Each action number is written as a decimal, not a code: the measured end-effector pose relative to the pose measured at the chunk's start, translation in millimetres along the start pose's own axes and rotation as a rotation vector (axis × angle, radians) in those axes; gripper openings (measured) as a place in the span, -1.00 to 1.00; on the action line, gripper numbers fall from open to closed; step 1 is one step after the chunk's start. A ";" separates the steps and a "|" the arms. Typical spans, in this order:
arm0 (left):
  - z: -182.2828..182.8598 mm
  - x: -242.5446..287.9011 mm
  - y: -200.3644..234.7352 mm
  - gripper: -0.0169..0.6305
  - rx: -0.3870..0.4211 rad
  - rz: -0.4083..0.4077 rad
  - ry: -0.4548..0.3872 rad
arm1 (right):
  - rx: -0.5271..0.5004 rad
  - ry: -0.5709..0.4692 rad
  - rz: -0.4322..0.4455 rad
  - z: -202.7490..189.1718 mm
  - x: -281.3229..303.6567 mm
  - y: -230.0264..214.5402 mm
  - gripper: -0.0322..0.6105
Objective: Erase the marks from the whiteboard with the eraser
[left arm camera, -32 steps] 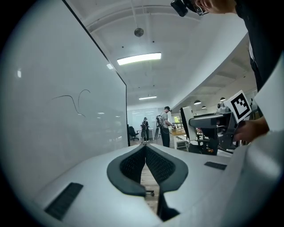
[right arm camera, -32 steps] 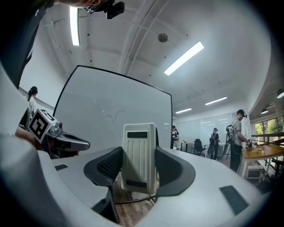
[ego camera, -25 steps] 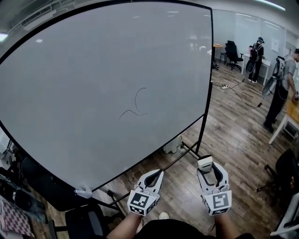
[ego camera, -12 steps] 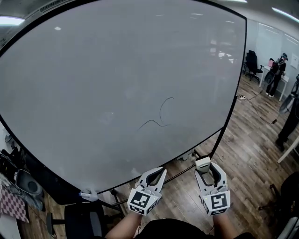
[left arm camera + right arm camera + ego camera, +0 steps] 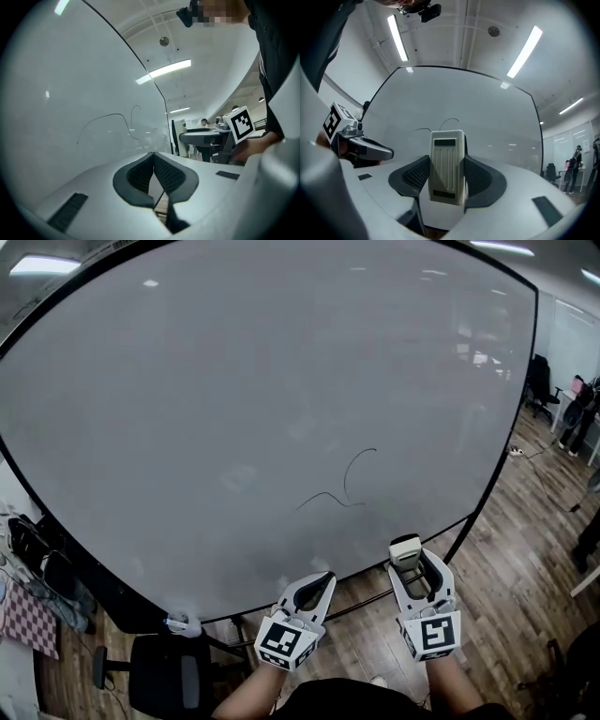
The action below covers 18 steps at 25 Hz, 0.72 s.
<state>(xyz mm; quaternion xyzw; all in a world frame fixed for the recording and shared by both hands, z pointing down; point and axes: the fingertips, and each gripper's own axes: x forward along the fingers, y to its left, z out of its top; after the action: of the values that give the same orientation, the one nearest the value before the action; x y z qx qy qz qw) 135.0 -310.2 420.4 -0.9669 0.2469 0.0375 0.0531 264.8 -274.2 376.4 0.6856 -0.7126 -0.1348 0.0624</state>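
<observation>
Right gripper (image 5: pixel 448 174) clamping eraser (image 5: pixel 448 157), whiteboard (image 5: pixel 492 119) ahead

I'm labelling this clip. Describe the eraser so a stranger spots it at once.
A large whiteboard fills the head view. Near its lower edge, the right gripper clamps the eraser: a small beige ribbed block, while the left gripper is shut on nothing.

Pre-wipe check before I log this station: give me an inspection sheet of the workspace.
Surface: whiteboard upright on a stand, mostly clean.
Job's things: marks, two thin curved lines low right of centre, unerased; eraser short of the board.
Clutter: office chair and piled items at lower left.
Grippers: left claw shut, empty; right claw shut on the eraser.
Cables: likely one on the floor, far right.
Surroundings: wood floor; person distant, right.
</observation>
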 end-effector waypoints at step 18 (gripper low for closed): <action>52.3 -5.3 20.4 -0.89 0.031 0.221 -0.086 | -0.058 -0.143 0.017 91.7 105.1 -47.8 -0.12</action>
<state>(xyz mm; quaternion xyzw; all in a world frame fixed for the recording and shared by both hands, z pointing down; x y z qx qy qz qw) 118.2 -319.2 367.4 -0.9303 0.3500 0.0806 0.0743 280.2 -370.0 265.4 0.6661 -0.7168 -0.2035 0.0320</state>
